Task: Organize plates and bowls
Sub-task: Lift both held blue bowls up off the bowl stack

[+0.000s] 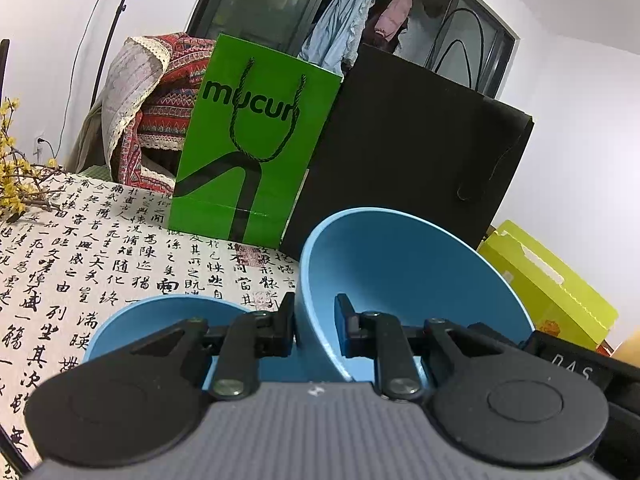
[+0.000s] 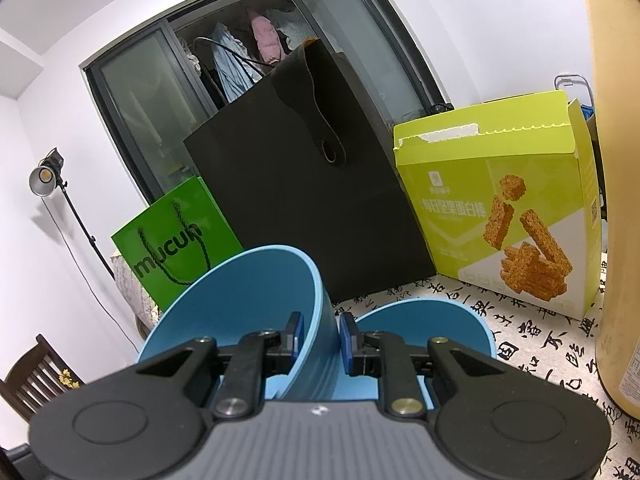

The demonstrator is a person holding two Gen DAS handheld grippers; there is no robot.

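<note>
Tongs in both hands are clamped on blue bowls, each pinching a rim wall with one pad inside and one outside. The left tongs (image 1: 315, 322) grip the near left wall of a tilted bowl (image 1: 404, 272) that leans up and away to their right, its hollow facing the camera. Just left of those fingers sits a second bowl (image 1: 160, 320), lower and more level, partly hidden under the tool. The right tongs (image 2: 320, 334) are closed on the right wall of a large tilted bowl (image 2: 248, 300) that opens to their left, while a lower bowl (image 2: 432, 320) lies just beside them on the right. Whether the raised bowls touch the lower ones cannot be told from either view. Everything is above a tablecloth (image 1: 80, 260) printed with black calligraphy. Beyond the left tongs stand a green paper bag (image 1: 260, 140) and, to its right, a tall black bag (image 1: 420, 152), which also rises straight ahead of the right tongs. A lime snack box (image 2: 500, 208) stands ahead and to the right of the right tongs, with a tan bottle (image 2: 616, 200) at the far right edge.
</note>
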